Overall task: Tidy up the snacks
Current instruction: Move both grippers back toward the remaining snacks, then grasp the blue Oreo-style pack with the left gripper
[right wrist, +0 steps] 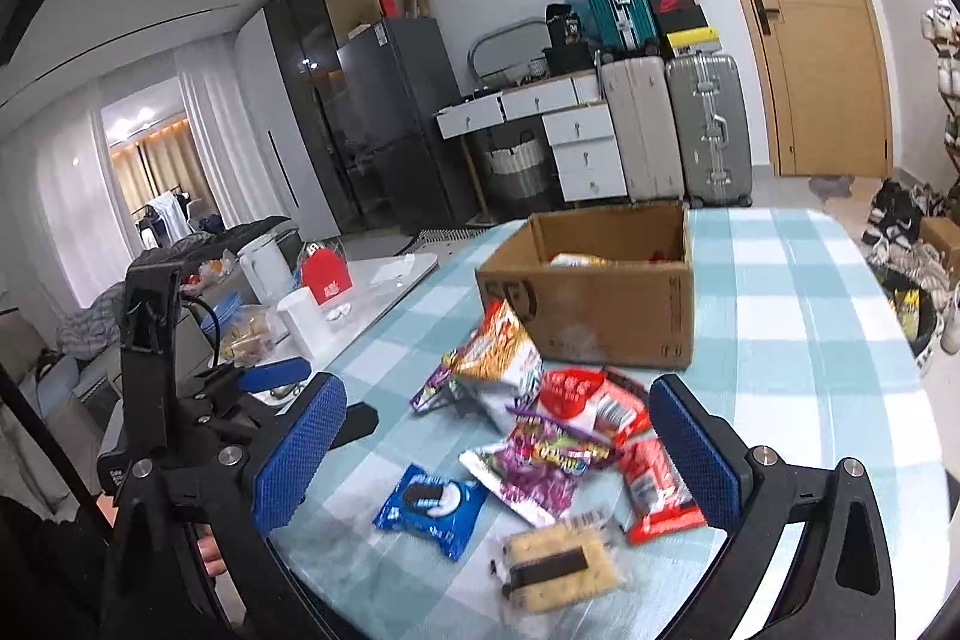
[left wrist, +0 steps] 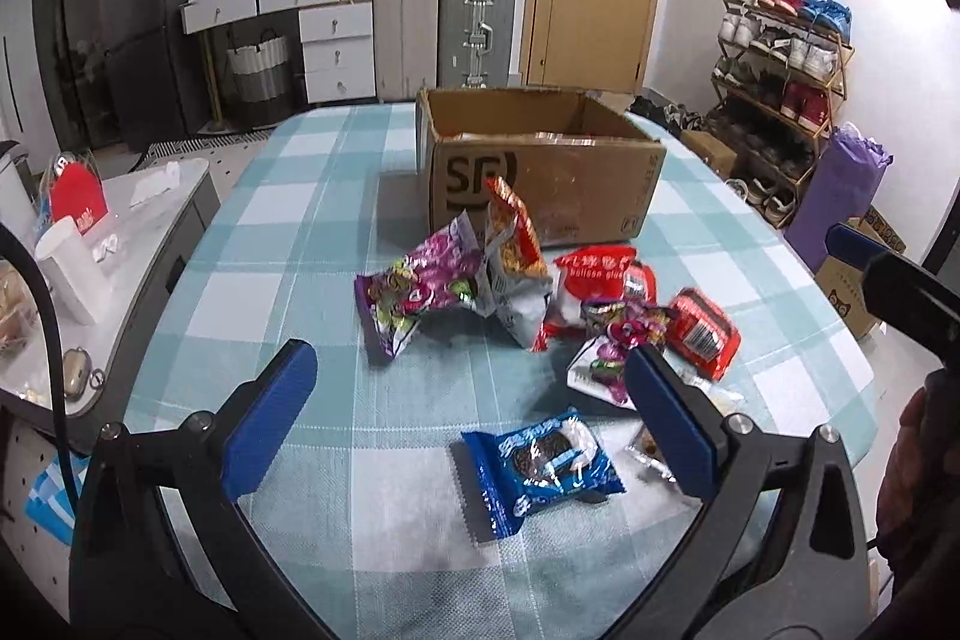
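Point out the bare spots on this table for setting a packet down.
Bare cloth lies left of the box and the purple bag. More runs right of the box to the table's edge. It is crowded in front of the box, from the purple bag across to the red packet and down to the Oreo pack.

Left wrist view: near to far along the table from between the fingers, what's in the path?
Blue cookie packet → purple candy bag → upright orange-red chip bag → open cardboard box. The red packets to the right overlap, so I left them out.
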Demonstrator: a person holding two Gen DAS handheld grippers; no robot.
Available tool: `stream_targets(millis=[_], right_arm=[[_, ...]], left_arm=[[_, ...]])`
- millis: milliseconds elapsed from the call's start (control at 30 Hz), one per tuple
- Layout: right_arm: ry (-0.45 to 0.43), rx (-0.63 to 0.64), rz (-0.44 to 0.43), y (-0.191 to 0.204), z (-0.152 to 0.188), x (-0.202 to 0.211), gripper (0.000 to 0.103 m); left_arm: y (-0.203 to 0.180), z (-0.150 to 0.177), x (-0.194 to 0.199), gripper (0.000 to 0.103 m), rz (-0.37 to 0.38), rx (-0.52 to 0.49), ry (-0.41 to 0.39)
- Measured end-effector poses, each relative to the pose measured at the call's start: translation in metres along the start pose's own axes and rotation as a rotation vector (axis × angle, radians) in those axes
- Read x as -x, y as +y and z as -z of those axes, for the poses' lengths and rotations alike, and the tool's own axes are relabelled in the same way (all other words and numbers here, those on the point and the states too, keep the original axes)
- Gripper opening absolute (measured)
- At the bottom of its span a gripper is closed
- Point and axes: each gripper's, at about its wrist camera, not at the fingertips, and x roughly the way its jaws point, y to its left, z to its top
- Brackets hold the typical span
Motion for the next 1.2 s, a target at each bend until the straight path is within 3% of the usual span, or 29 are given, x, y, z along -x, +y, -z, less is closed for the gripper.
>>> stream_targets(millis=[200,533,800,1000,1200], right_arm=[[0.023,-0.042,0.016,-0.012,0.021,-0.002,0.103],[0.07,-0.077,0.029,-0.023,0.044,-0.011,0.103],[0.095,-0.067,0.023,-0.022,0.057,-0.018,0.103],[0.09,-0.099,0.047,-0.031,0.06,-0.018,0.103],[0.097,-0.104,0.038,-0.031,0.061,-0.02,0.103]], left_arm=[[0.004,0.017,-0.022,0.102,0.005,0.004,0.071],[-0.024,0.039,-0.083,0.102,0.041,-0.023,0.236],[-0.029,0.042,-0.115,0.102,0.04,0.0,0.292],[-0.036,0.042,-0.125,0.102,0.047,-0.021,0.284],[-0.037,0.043,-0.126,0.076,0.105,-0.043,0.282]])
